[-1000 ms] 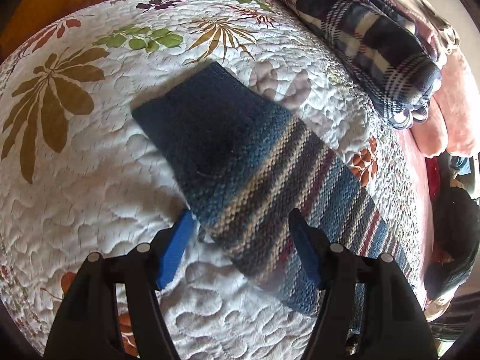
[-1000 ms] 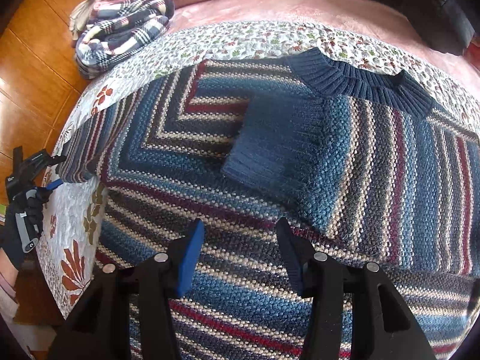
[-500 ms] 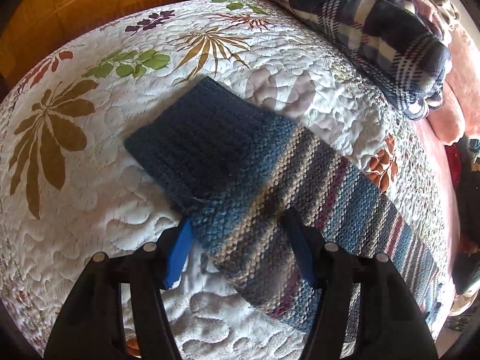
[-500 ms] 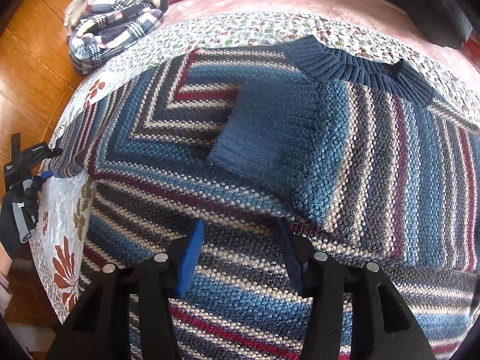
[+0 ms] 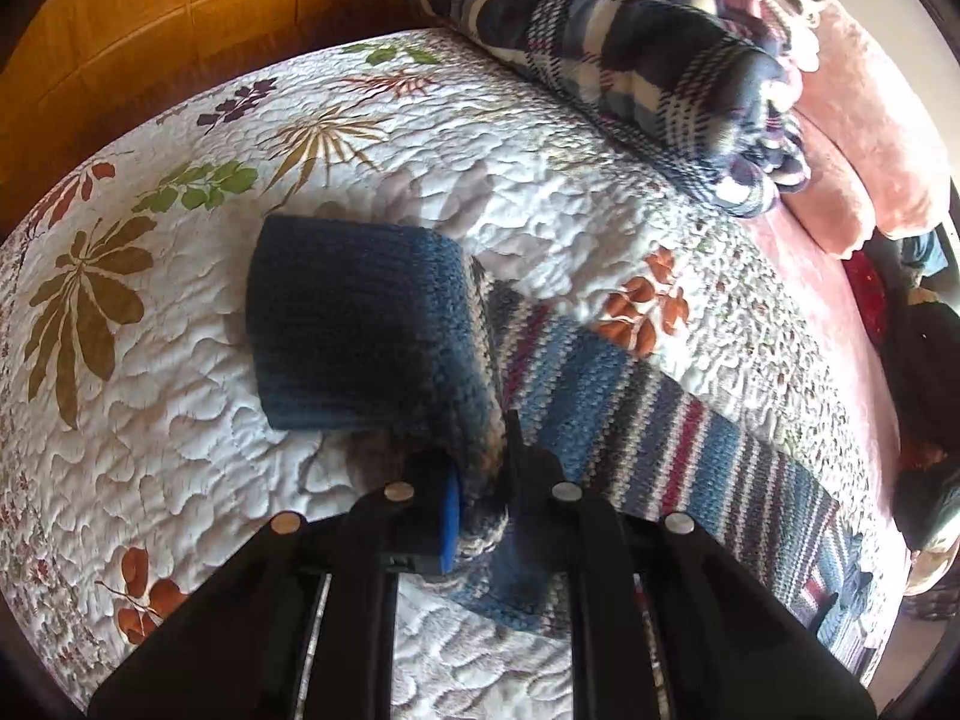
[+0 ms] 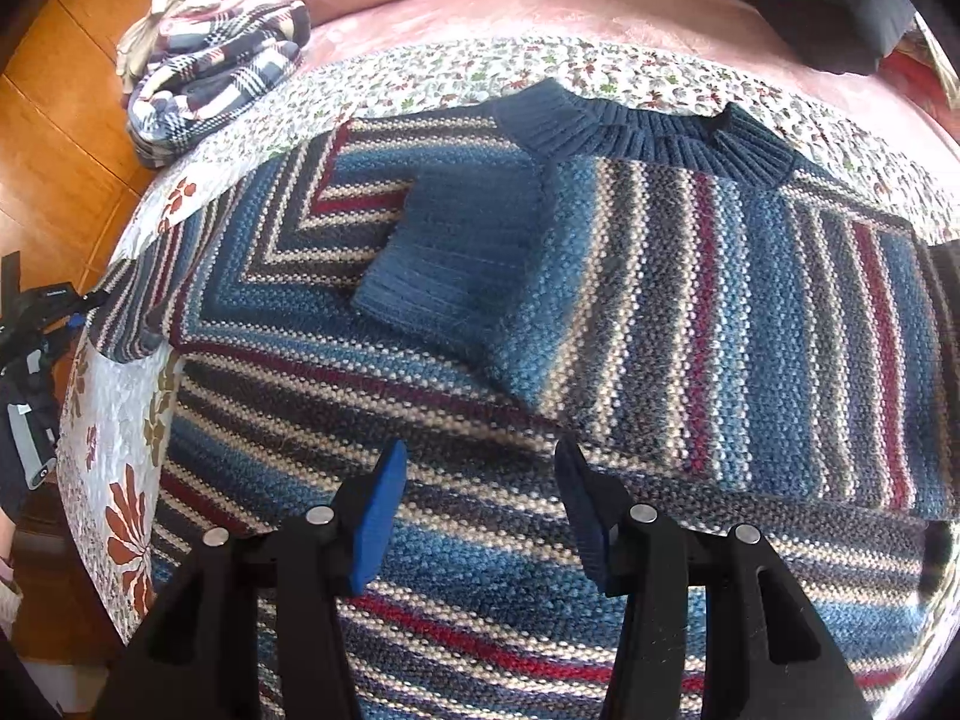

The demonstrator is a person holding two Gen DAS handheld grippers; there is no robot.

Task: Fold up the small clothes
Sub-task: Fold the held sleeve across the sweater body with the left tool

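On the quilt [image 5: 180, 360], the left tongs [image 5: 480, 480] clench the sweater sleeve [image 5: 372, 324]; the right tongs [image 6: 480, 498] hover released above the sweater [image 6: 660, 330].

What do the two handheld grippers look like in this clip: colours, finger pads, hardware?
Both are black plastic. The left gripper and right gripper each have two angular fingers, round silver rivets on the finger links, and blue pads on the inner faces. No cables or markings are visible.

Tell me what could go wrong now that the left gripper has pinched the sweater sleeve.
The left gripper pinches only a bunched edge of the sleeve, so the knit may slip out when lifted. The loose cuff could flop and fold crookedly. The right gripper hangs open above the sweater body, pinning nothing, so the sweater may drag.
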